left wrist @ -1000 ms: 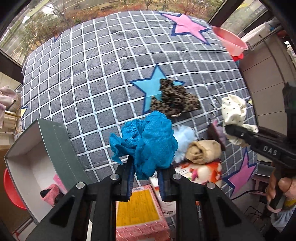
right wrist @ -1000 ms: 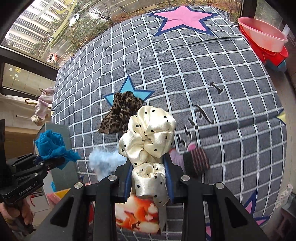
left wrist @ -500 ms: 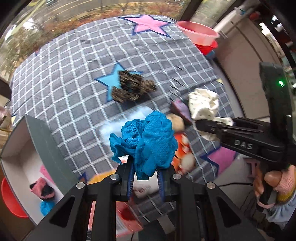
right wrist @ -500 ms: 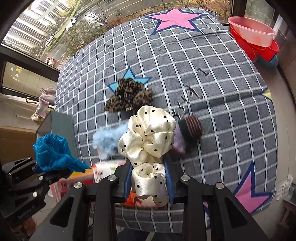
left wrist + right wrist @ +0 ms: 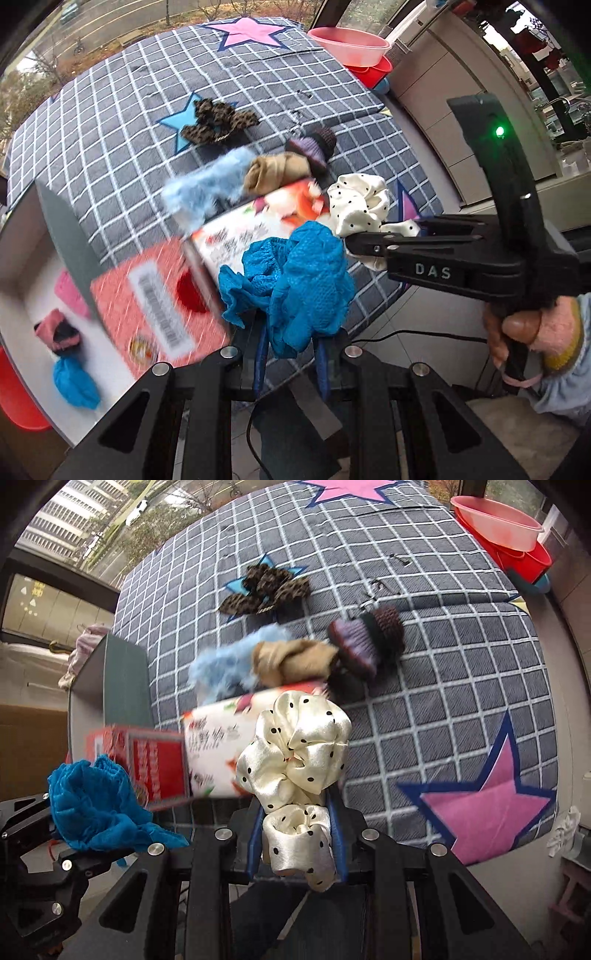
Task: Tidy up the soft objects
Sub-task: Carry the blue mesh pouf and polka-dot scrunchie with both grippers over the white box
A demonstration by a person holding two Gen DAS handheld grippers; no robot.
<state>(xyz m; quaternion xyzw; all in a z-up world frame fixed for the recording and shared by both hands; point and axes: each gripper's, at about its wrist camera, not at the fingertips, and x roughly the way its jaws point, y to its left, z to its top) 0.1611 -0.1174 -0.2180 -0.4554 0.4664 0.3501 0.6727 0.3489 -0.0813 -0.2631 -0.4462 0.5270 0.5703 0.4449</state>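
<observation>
Here the left claw (image 5: 291, 363) pinches a blue scrunchie (image 5: 291, 284).

Scrunchies (image 5: 264, 585) behind carton (image 5: 218, 753) on bed (image 5: 461, 672); box (image 5: 22, 280) left.

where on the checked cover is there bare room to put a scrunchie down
Free: the wide stretch of checked cover right of the knitted purple piece, up to the pink basin, and the far part behind the leopard scrunchie. Crowded: the near edge around the printed box, blue fluff and tan roll.
</observation>
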